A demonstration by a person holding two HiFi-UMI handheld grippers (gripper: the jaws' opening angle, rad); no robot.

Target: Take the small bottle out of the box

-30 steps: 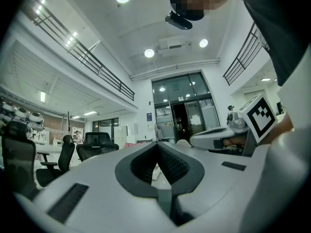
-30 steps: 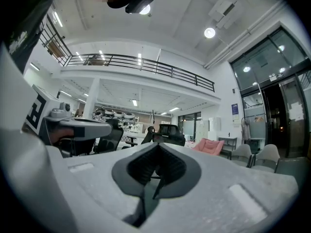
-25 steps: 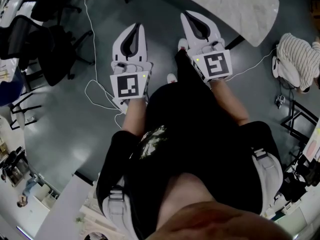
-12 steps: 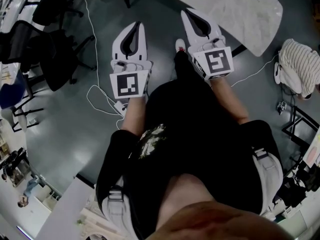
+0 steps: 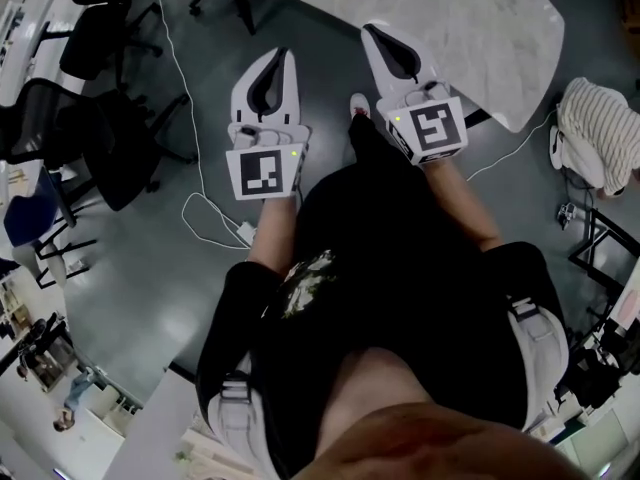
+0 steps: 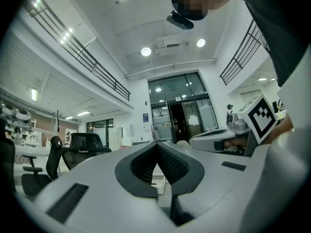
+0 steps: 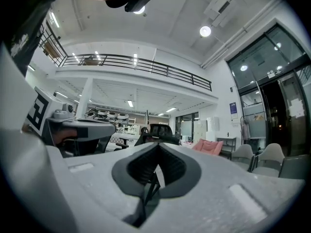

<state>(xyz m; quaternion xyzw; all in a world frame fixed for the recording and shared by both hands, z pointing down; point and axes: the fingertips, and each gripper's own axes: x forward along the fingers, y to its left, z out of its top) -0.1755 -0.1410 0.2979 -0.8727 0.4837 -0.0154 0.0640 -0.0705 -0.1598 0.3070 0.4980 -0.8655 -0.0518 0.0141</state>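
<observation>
No small bottle and no box can be made out in any view. In the head view my left gripper point(image 5: 284, 54) and right gripper point(image 5: 369, 29) are held side by side in front of the person's body, above the grey floor, pointing toward a white table point(image 5: 480, 18). Both are shut, with nothing between the jaws. The left gripper view shows its jaws point(image 6: 156, 144) meeting at the tip and aimed across a large hall toward glass doors. In the right gripper view the jaws point(image 7: 158, 145) are also closed, facing desks and chairs.
The pale marble-look table edge lies just beyond the right gripper. Black office chairs point(image 5: 100, 128) stand at the left. A white cable point(image 5: 205, 218) loops on the floor under the left gripper. A striped cloth bundle point(image 5: 595, 133) and a black frame are at the right.
The table has come closer and fills more of the top of the head view. Both grippers keep their place and stay shut; the left one sits slightly higher and further right.
</observation>
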